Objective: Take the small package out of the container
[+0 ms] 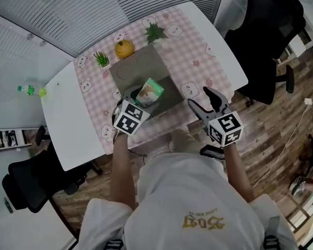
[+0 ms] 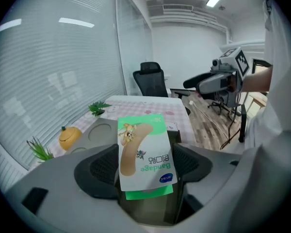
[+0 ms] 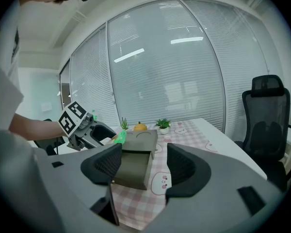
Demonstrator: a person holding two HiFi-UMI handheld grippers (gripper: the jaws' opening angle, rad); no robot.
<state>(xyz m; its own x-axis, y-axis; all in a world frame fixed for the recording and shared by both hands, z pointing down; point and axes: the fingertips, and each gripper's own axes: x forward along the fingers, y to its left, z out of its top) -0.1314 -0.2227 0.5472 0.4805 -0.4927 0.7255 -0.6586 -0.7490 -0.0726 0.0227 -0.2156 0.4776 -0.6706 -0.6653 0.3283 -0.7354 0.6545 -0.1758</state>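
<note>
Left gripper view, package (image 2: 145,154) at container (image 2: 100,132) mouth

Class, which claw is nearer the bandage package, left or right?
Left. The left claw grips the bandage package at the grey container; the right claw hangs open and empty, off to the container's right.
</note>
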